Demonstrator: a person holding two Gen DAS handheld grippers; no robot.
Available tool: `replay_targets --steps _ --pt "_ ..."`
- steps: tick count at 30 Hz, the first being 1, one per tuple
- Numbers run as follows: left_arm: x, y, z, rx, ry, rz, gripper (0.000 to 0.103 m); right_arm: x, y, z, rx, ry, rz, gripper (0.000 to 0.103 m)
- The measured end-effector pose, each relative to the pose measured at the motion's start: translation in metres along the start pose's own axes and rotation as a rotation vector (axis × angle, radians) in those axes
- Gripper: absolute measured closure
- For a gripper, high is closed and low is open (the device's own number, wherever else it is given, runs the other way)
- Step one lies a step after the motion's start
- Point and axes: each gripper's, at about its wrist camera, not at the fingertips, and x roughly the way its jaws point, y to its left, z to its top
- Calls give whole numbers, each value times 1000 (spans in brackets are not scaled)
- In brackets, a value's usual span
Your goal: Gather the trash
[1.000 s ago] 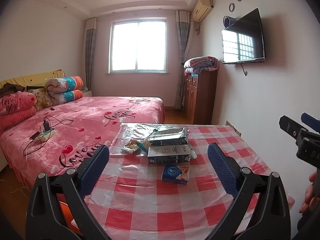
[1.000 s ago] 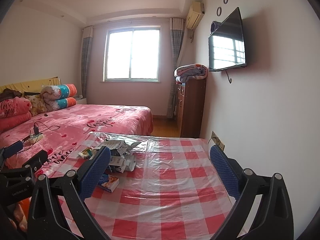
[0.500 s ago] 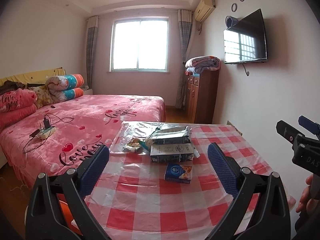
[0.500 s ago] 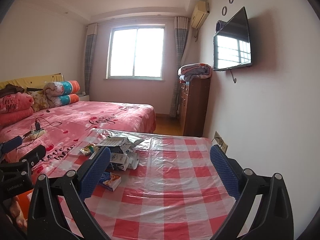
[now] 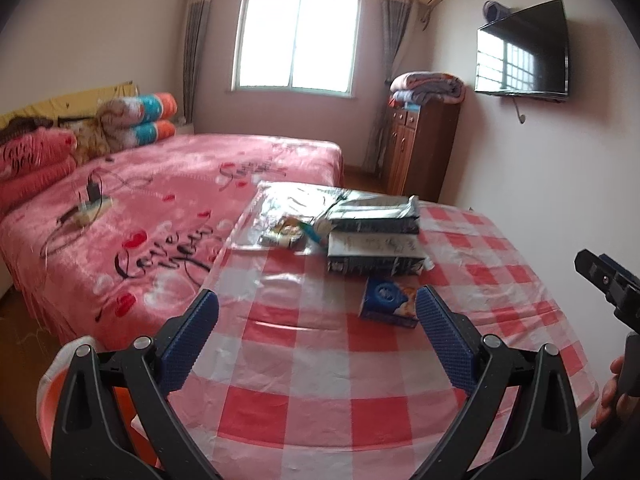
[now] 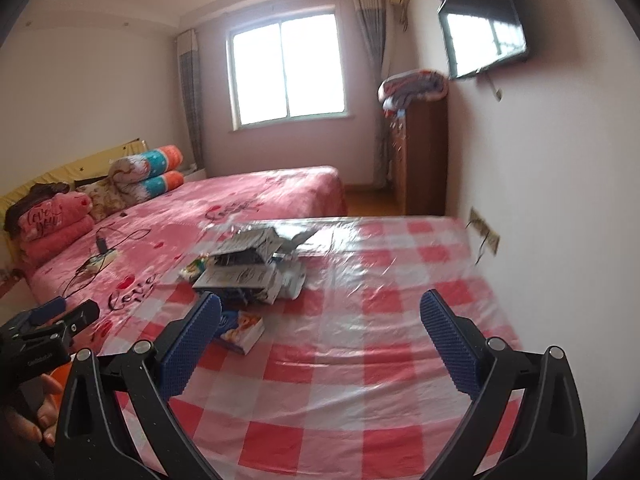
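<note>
Trash, a pile of crumpled silver-and-dark wrappers and cartons (image 5: pixel 372 232), lies on the red-and-white checked plastic tablecloth (image 5: pixel 320 408); a small blue box (image 5: pixel 390 306) sits just nearer. Left gripper (image 5: pixel 318 326) and right gripper (image 6: pixel 320 326) hover above the cloth, jaws wide apart, holding nothing.

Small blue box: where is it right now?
The small blue box lies on the checkered table, nearest piece of the trash pile, in front of the dark carton; in the left wrist view it sits beside the gripper's right finger.
</note>
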Motion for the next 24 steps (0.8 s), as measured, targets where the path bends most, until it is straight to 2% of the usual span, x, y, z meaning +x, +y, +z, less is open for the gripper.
replay_targets --steps 6,9,14,19,24 --pt "27 7 0 31 59 17 4 34 0 -9 40 113 88 4" --pt "41 11 3 48 83 20 4 55 5 -17 53 194 163 4" --pt "62 19 7 35 117 32 4 86 20 -32 26 306 259 4" --pt "82 16 16 29 146 4 4 107 29 -35 6 361 312 4" --pt "102 13 38 -3 158 -59 4 125 35 -35 -22 391 346 4"
